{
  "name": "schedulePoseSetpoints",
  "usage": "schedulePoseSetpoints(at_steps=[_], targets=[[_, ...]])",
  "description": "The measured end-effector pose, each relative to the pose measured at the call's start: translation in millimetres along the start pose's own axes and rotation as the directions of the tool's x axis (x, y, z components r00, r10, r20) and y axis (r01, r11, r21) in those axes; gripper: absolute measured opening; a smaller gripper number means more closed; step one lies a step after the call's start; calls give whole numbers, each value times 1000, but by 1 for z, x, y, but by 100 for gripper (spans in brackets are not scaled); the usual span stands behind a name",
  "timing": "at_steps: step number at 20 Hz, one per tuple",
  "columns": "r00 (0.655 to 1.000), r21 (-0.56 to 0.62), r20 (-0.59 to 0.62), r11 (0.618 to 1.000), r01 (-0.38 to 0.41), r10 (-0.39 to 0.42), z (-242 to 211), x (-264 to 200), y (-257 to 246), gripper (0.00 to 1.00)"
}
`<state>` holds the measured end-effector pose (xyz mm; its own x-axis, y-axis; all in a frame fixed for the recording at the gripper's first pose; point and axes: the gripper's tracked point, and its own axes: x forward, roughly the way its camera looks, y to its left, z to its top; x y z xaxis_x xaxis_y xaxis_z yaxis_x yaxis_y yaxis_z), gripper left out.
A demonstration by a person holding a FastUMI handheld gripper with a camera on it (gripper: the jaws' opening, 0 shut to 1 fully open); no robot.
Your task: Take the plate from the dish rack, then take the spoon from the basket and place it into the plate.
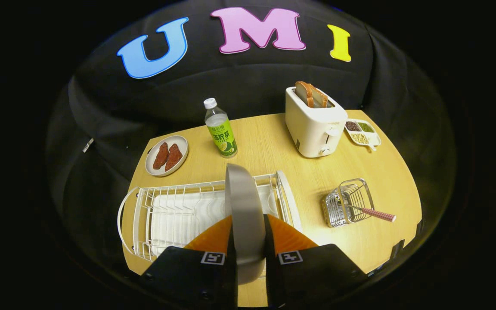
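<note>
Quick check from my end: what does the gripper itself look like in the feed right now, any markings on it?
The gripper shows as two broad, wedge-shaped fingers tapering forward from blocky dark housings. Each housing carries one small square black-and-white fiducial tag near the finger base. No cables, hand or sleeve can be made out.

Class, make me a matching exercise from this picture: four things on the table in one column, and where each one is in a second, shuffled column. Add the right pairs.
Things
1. grey plate
2. spoon
3. bread slices
4. green-labelled bottle

Places
A. standing in the toaster
B. on edge between the fingers of the gripper, above the dish rack
C. upright on the table beyond the rack, beside the small plate of red pieces
D. in the wire basket, handle sticking out

Pairs: 1-B, 2-D, 3-A, 4-C
</note>
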<state>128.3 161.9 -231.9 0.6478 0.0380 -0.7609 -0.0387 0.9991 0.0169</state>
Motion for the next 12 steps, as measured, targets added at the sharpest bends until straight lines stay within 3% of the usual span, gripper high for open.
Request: schedulePoseSetpoints(at_steps=[4,8,12], targets=[[997,-41,24,996,74,-73,9,-1,6,30],[983,-187,139,971,148,-123,29,-11,19,30],[991,-115,125,992,56,-42,32,-18,26,23]])
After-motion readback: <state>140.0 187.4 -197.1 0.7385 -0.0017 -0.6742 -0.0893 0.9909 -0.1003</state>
